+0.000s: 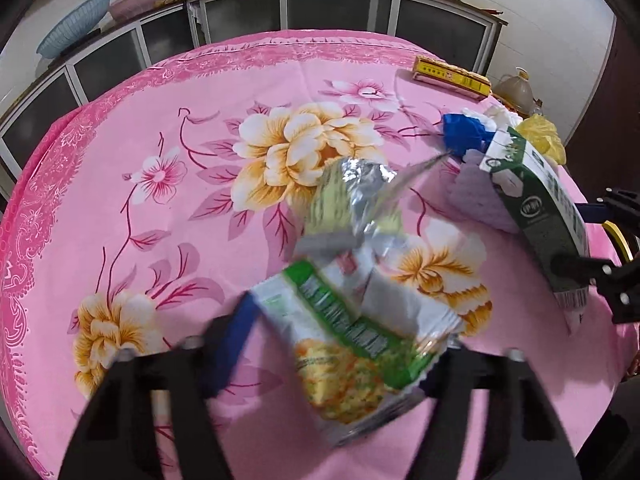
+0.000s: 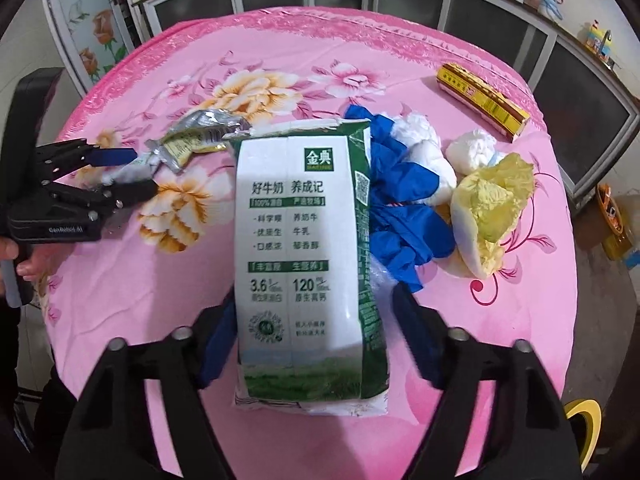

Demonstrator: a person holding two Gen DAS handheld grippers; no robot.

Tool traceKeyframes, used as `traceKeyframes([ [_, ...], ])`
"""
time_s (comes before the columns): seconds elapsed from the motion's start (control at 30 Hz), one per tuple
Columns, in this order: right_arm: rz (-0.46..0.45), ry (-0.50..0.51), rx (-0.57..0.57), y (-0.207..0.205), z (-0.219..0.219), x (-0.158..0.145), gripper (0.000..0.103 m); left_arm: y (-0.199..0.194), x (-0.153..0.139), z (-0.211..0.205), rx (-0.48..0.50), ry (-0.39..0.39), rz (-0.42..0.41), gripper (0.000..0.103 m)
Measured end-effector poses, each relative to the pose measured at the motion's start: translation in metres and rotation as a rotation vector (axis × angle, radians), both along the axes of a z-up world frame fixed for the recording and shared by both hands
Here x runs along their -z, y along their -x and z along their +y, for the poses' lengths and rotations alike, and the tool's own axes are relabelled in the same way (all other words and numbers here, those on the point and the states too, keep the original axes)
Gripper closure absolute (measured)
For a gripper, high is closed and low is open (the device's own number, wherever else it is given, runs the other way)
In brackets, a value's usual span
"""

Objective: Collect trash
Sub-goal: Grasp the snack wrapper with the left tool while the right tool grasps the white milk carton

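Left gripper (image 1: 340,344) has its fingers clamped on a crinkly green snack wrapper (image 1: 352,320), held over the pink flowered table (image 1: 160,240). Right gripper (image 2: 316,344) is squeezing a white-and-green milk carton (image 2: 304,256) between its fingers. Just right of the carton sit a blue glove (image 2: 400,204), white tissue wads (image 2: 472,152) and a cabbage leaf (image 2: 488,208).

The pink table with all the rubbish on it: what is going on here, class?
A person with a gripper in each hand is collecting trash from the flowered tablecloth. The right gripper is clamped on a milk carton. The left gripper holds a crumpled snack wrapper; whether it is fully shut is unclear. Blue gloves, tissue wads, a yellow bag and a yellow box lie on the cloth.
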State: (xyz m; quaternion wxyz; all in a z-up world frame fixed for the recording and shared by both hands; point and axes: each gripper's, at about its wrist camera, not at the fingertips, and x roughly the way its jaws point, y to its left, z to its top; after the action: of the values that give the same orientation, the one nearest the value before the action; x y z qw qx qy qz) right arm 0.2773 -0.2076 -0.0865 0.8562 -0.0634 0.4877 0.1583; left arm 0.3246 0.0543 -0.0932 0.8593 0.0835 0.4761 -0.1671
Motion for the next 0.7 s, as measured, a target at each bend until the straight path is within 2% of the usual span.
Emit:
traceKeyframes([
  [0.13, 0.006, -0.032, 0.023, -0.002, -0.005, -0.001, 0.043, 0.003, -0.004, 0.005, 0.007, 0.03, -0.006, 0.071],
  [0.3, -0.014, -0.045, 0.036, 0.006, -0.008, -0.008, 0.044, 0.011, -0.016, 0.012, 0.004, 0.052, -0.028, 0.081],
  [0.5, -0.047, -0.075, 0.044, 0.023, -0.015, -0.027, 0.044, 0.032, -0.043, 0.016, 0.0, 0.077, -0.094, 0.083],
  [0.7, -0.081, -0.103, 0.052, 0.045, -0.025, -0.044, 0.044, 0.056, -0.065, 0.016, 0.006, 0.065, -0.14, 0.083],
])
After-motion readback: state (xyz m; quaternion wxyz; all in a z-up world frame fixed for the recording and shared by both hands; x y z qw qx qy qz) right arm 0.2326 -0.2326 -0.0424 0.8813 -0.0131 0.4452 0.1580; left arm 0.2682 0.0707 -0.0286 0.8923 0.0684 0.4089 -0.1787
